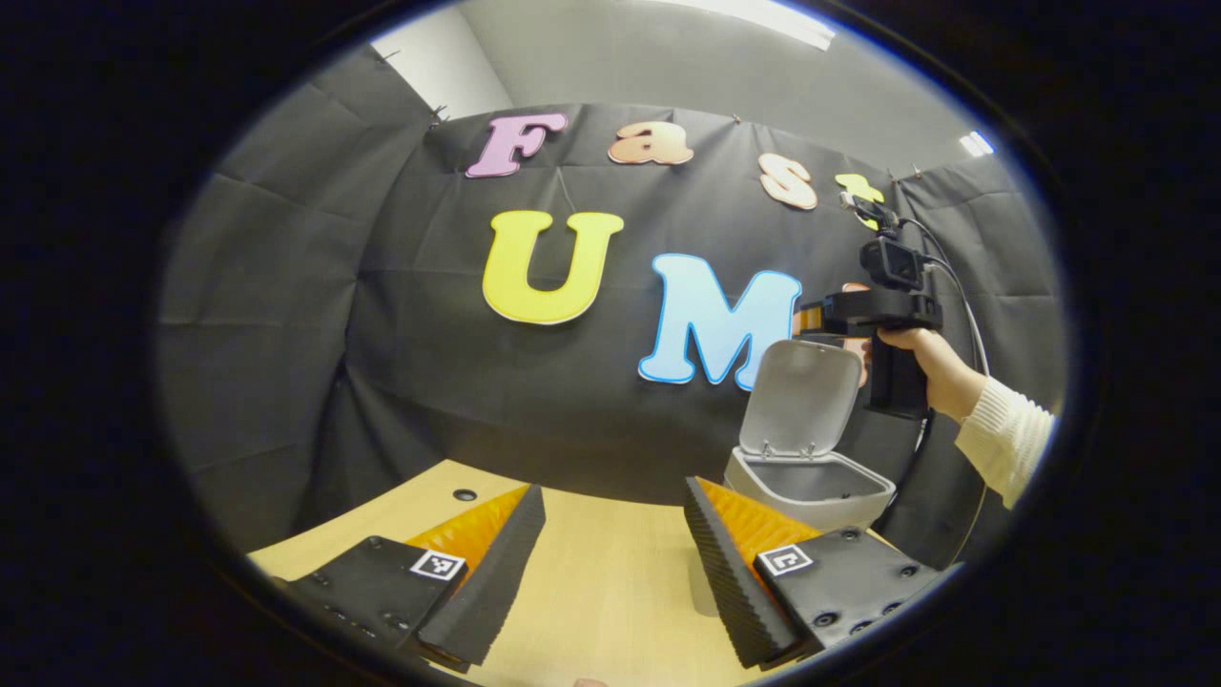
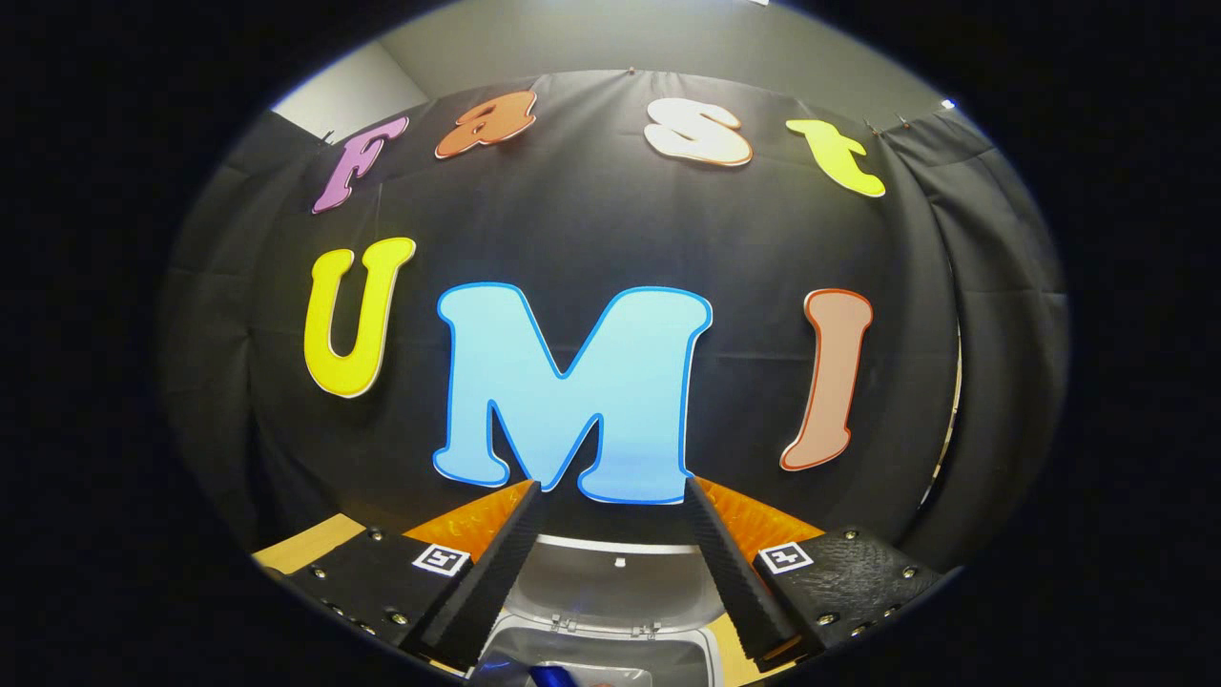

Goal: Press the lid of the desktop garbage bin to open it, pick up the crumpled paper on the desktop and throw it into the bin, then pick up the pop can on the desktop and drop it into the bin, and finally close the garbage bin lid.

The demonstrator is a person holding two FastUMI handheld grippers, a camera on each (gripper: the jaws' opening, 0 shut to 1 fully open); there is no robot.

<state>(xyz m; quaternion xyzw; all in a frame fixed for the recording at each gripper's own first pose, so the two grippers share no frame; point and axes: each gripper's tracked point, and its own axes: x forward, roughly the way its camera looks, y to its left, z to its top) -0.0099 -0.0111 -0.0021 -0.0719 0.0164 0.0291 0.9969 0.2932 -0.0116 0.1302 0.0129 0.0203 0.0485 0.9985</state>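
The grey desktop bin [image 1: 811, 482] stands on the wooden table at the right of the left gripper view, its lid [image 1: 799, 399] tipped up and back. A hand in a white sleeve holds my right gripper [image 1: 828, 321] above and behind that lid. In the right gripper view, my right gripper [image 2: 610, 487] is open over the bin's mouth [image 2: 610, 658], with the raised lid [image 2: 610, 582] beyond its fingers. A small blue thing [image 2: 548, 676] shows inside the bin; I cannot tell what it is. My left gripper [image 1: 612, 489] hangs open above the table with nothing between its fingers.
The wooden table [image 1: 610, 592] runs under the left gripper, with a small dark hole [image 1: 465, 495] near its far left edge. The black cloth wall stands close behind the bin. A cable [image 1: 963, 305] hangs from the right gripper.
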